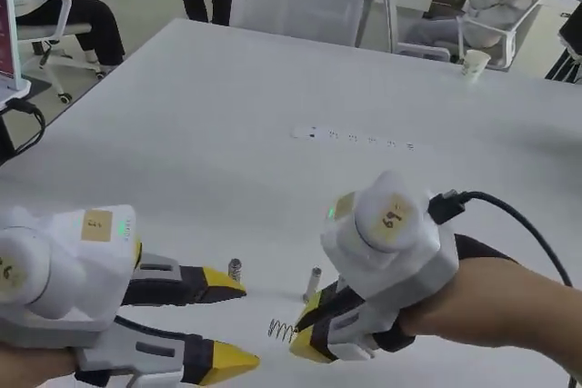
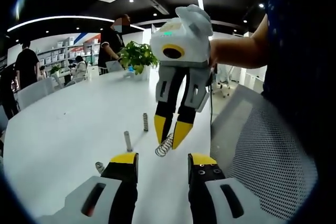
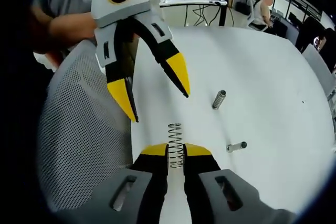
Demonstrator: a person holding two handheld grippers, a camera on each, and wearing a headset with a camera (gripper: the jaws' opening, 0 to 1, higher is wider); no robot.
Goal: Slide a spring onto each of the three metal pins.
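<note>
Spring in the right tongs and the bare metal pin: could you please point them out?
spring (image 3: 175, 136), right gripper view, on its exposed coils.
bare metal pin (image 1: 314, 281), head view, on its shaft.

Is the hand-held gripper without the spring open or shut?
Open: the left hand-held gripper has its yellow tips wide apart, with nothing between them.
</note>
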